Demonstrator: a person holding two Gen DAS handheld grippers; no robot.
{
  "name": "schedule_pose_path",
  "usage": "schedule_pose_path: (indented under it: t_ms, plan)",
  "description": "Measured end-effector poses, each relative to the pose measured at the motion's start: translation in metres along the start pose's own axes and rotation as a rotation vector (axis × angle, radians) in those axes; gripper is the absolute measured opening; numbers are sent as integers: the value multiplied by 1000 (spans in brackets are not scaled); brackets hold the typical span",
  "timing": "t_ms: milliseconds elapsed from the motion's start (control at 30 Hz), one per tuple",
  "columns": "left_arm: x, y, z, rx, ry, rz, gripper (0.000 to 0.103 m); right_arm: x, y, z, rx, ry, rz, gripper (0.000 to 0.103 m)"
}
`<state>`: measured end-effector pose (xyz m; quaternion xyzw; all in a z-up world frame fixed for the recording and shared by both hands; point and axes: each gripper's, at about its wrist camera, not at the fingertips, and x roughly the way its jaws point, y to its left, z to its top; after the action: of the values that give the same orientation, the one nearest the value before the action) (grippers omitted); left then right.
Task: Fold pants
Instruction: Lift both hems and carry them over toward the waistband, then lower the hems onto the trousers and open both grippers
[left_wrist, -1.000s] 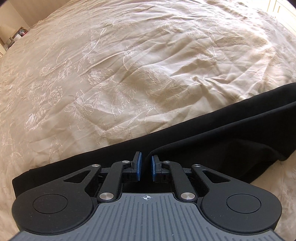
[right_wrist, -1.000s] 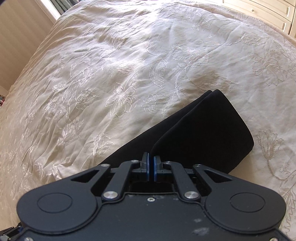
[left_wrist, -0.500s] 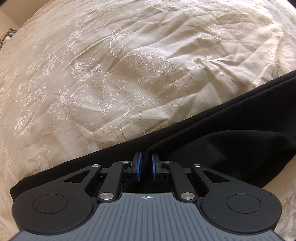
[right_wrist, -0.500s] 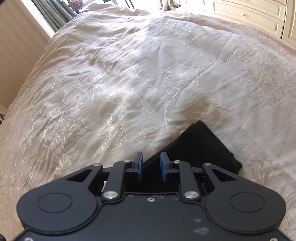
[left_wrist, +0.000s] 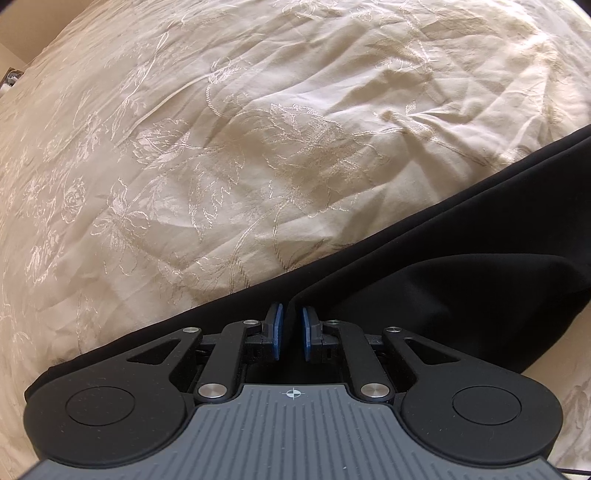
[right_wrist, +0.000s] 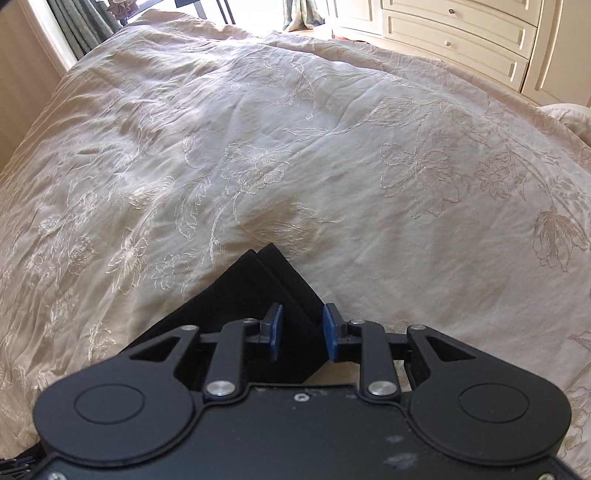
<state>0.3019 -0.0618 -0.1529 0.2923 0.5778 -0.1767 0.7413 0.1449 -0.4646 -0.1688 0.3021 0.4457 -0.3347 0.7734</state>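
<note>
Black pants (left_wrist: 443, 288) lie across a cream embroidered bedspread (left_wrist: 221, 147), running from lower left to the right edge in the left wrist view. A ridge of the cloth rises into my left gripper (left_wrist: 290, 334), which is shut on it. In the right wrist view the leg ends of the pants (right_wrist: 258, 291) lie flat on the bedspread (right_wrist: 332, 147) as two stacked layers. My right gripper (right_wrist: 303, 332) hovers over that end with its jaws opening. The cloth lies below the gap and the pads do not press on it.
A cream dresser with drawers (right_wrist: 461, 33) stands beyond the bed's far right side. Dark green curtains (right_wrist: 77, 29) hang at the far left by a window. The bedspread is wrinkled all around the pants.
My right gripper has let go of the leg end, opened, and drawn back, so the black cloth looks smaller and lies flat. The left gripper sank slightly, still pinching the cloth.
</note>
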Motion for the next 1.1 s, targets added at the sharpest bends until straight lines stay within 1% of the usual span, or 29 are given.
schedule_pose_path:
  t_ms: [133, 300, 333, 367, 400, 433, 500, 600, 667, 767, 867, 933, 1000, 1033, 1067, 1100]
  plan:
    - [-1, 0, -1, 2, -5, 1, 11, 4, 8, 8, -47, -22, 17, 27]
    - [-5, -1, -1, -1, -17, 7, 11, 13, 13, 14, -89, -12, 36, 27]
    - [-7, -1, 0, -1, -23, 9, 11, 12, 15, 14, -104, -14, 38, 24]
    - [-10, -1, 1, 0, -34, 9, 11, 10, 18, 14, -126, -26, 37, 12]
    - [-14, -2, 2, 5, -50, 8, 11, 9, 20, 13, -146, -27, 37, 4]
    - [-17, -3, 4, 11, -63, 6, 11, 6, 22, 13, -165, -28, 36, 3]
    - [-21, -6, 8, 32, -77, -1, 11, 0, 24, 13, -180, -47, 25, 3]
    - [-12, -12, 11, 53, -62, 16, 11, -1, 21, 16, -158, -55, 8, 3]
    - [-9, -13, 12, 39, -64, 16, 11, 4, 21, 15, -161, -55, -21, 3]
    - [-11, -8, 17, -6, -85, -9, 10, 10, 24, 12, -173, -61, -50, 2]
    - [-16, -10, 24, 5, -111, -20, 10, 10, 27, 12, -175, -78, -77, 2]
    - [-18, -17, 29, 45, -133, 6, 10, 8, 28, 12, -172, -89, -82, 2]
    - [-19, -23, 34, 72, -132, 30, 12, 7, 29, 13, -181, -112, -102, 2]
    - [-20, -22, 35, 65, -135, 37, 12, 7, 29, 14, -190, -118, -112, 2]
    - [-25, -20, 36, 46, -145, 41, 12, 10, 29, 16, -192, -107, -114, 2]
    - [-31, -16, 37, 20, -159, 37, 12, 15, 28, 18, -190, -75, -121, 3]
